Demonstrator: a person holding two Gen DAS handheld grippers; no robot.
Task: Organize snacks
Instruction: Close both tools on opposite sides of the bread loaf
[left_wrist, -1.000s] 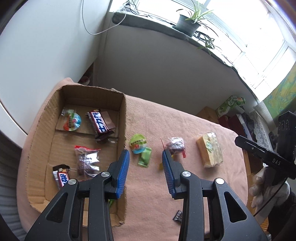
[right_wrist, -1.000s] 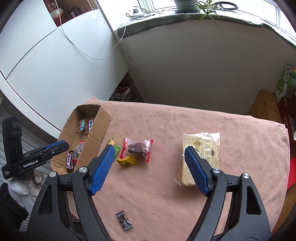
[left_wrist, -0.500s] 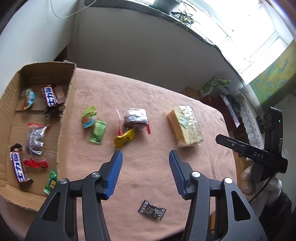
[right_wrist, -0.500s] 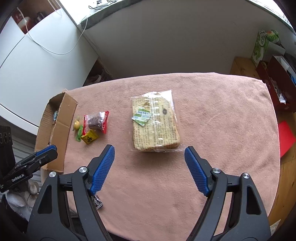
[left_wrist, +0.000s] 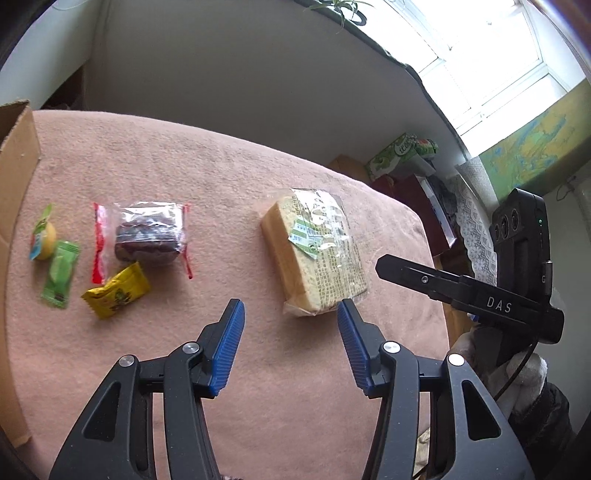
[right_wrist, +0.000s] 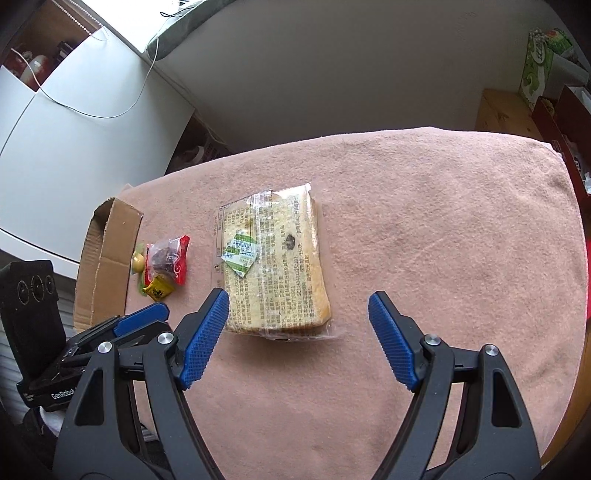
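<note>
Right wrist view: right gripper (right_wrist: 297, 314) wide, empty, just short of bread (right_wrist: 275, 264). Left gripper (left_wrist: 290, 321) half-spread after just opening, empty, near bread's corner. Candies (left_wrist: 114, 288) and box (right_wrist: 105, 254) left of bread.

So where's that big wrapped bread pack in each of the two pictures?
Left wrist view: bread pack lies right of centre, just beyond the right blue fingertip.
Right wrist view: bread pack lies centre-left, by the left blue fingertip.
Shared landmark: the yellow candy, left of the pack in both.
</note>
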